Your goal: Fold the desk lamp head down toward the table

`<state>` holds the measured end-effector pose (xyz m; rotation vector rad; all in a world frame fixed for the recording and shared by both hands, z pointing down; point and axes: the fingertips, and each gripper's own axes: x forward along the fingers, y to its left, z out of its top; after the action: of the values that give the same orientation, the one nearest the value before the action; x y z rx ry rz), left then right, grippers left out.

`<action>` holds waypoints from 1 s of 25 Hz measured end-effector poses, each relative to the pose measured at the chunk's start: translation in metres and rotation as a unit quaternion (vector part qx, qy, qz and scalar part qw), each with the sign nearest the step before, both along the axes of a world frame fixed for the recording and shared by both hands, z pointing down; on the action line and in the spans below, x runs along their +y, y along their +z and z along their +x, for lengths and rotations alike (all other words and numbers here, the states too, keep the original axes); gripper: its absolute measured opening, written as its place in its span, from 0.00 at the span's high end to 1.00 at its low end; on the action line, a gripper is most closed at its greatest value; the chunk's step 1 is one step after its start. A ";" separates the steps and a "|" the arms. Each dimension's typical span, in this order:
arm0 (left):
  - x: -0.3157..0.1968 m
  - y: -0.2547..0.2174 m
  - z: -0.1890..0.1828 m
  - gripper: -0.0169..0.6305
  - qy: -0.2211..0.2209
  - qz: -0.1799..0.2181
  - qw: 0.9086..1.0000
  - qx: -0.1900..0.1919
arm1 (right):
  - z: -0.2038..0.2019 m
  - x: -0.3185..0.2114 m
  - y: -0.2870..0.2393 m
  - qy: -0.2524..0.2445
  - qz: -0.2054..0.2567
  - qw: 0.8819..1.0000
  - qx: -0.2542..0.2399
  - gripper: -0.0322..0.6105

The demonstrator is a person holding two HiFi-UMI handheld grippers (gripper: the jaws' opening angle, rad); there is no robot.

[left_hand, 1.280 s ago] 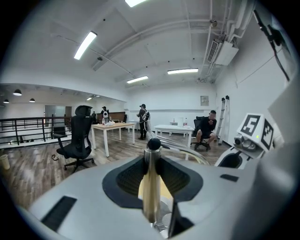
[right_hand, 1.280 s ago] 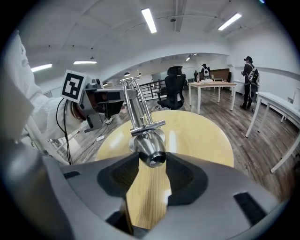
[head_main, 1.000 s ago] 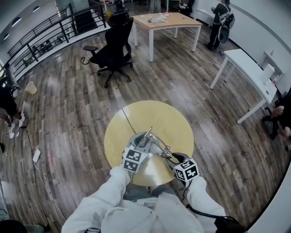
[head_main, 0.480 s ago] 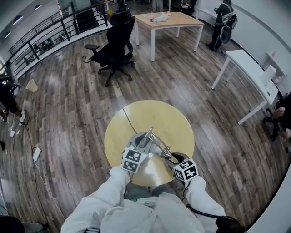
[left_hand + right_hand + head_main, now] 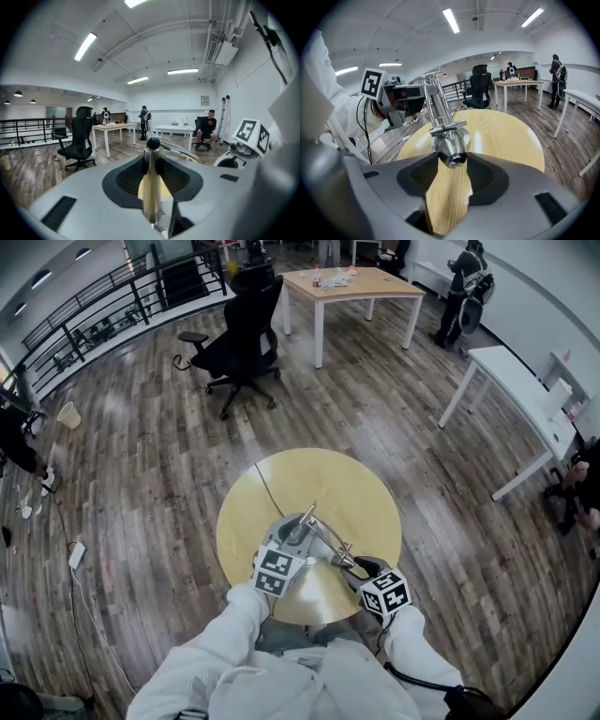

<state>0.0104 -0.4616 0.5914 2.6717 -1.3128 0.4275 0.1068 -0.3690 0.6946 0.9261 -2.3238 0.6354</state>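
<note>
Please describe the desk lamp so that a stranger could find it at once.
Find the one round yellow table. Near its front edge is the lamp, held by the left gripper and right gripper. It alone is thin shiny metal.

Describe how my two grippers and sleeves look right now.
Both the left gripper and right gripper have grey bodies with dark ribbed pads inside the jaws. Each carries a cube of black-and-white square markers. A black cable trails from the right one. Sleeves are white.

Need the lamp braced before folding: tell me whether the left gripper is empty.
No: the left gripper has its jaws shut on the lamp rod.
</note>
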 end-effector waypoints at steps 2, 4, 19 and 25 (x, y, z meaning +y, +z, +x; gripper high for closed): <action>0.001 0.000 0.000 0.81 -0.006 0.007 1.000 -0.003 | 0.001 0.001 -0.001 -0.006 0.001 1.000 -0.004 0.67; 0.003 0.000 -0.002 0.81 -0.011 0.013 1.000 -0.004 | 0.003 0.002 -0.003 -0.007 0.002 1.000 -0.009 0.67; 0.070 -0.010 -0.058 0.97 -0.184 -0.077 0.977 0.080 | 0.027 -0.017 -0.131 0.242 0.117 0.957 -0.112 0.90; 0.089 -0.008 -0.032 0.97 -0.167 -0.097 0.977 0.090 | -0.028 -0.004 -0.113 0.222 0.082 0.965 -0.116 0.93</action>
<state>-0.0220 -0.3728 0.5829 2.2178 -1.5360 0.2507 0.0784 -0.3731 0.5817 1.5484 -2.4142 0.7723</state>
